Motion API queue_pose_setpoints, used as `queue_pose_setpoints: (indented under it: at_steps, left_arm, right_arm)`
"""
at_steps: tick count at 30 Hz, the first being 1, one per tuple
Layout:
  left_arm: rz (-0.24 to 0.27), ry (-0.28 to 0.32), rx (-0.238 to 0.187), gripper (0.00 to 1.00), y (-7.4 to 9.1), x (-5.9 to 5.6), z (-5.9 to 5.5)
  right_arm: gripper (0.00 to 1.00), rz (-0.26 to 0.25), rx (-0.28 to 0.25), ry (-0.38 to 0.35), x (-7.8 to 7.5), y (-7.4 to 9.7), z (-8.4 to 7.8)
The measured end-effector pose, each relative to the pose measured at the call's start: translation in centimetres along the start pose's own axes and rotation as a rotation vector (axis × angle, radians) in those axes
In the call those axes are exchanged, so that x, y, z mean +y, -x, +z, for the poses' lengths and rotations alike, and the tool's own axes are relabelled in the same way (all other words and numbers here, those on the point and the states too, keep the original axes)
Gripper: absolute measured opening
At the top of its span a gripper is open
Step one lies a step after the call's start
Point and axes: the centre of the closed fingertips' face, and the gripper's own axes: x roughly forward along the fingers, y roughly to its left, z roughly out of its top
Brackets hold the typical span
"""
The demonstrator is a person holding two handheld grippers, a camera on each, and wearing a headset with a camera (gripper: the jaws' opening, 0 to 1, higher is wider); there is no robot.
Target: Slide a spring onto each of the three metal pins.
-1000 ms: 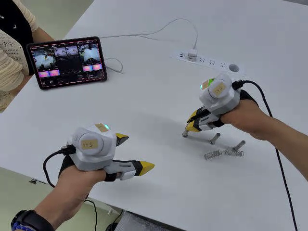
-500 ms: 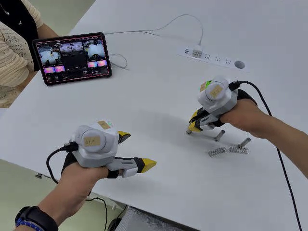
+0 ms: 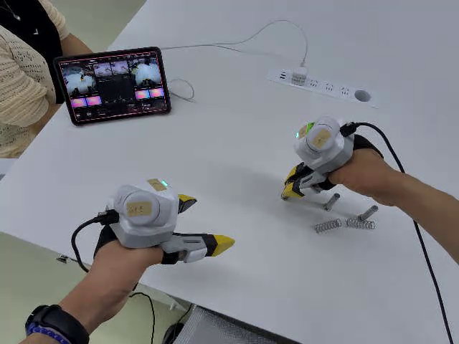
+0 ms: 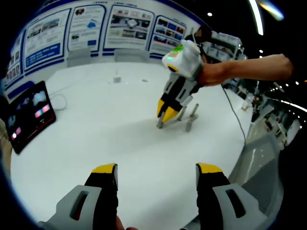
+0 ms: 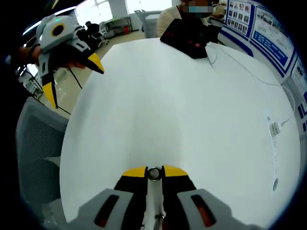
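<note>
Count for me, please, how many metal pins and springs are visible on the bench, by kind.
Metal pins: 3, the last one clamped in the right gripper
Springs: 2
Total: 5

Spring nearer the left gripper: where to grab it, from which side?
Probably mid-coil, from above: the spring lies flat on the table, so jaws closing across its diameter leave both ends free for a pin. The left gripper is open.
</note>
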Motion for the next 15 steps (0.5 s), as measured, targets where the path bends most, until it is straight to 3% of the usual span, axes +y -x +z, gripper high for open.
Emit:
queue_pose_setpoints:
  at_steps: [11,15]
  left_arm:
    - [0.003,-0.003,0.0,0.67,0.12,0.01,0.09]
    - [0.002,-0.004,-0.003,0.67,0.13,0.0,0.19]
  right_arm:
    - [0.14,0.004,0.001,-0.006,0.26,-0.41,-0.07]
    - [0.2,0.005,0.003,-0.021,0.36,-0.43,-0.12]
